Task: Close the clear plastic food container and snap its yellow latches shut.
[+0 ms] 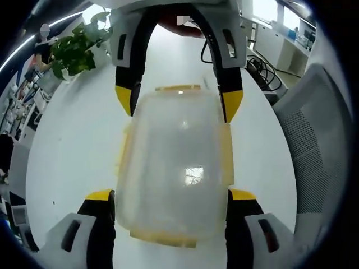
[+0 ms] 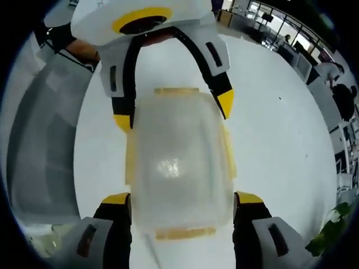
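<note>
container [image 1: 171, 174] btwn both claws, lid on

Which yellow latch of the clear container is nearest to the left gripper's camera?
The end latch between the left gripper's jaws, at the bottom of the left gripper view. The opposite end latch is farthest; the side latches lie between.

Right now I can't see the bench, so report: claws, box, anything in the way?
Left claw and right claw open, straddling opposite ends of the box. Lid on. Nothing in the way on the white table.
</note>
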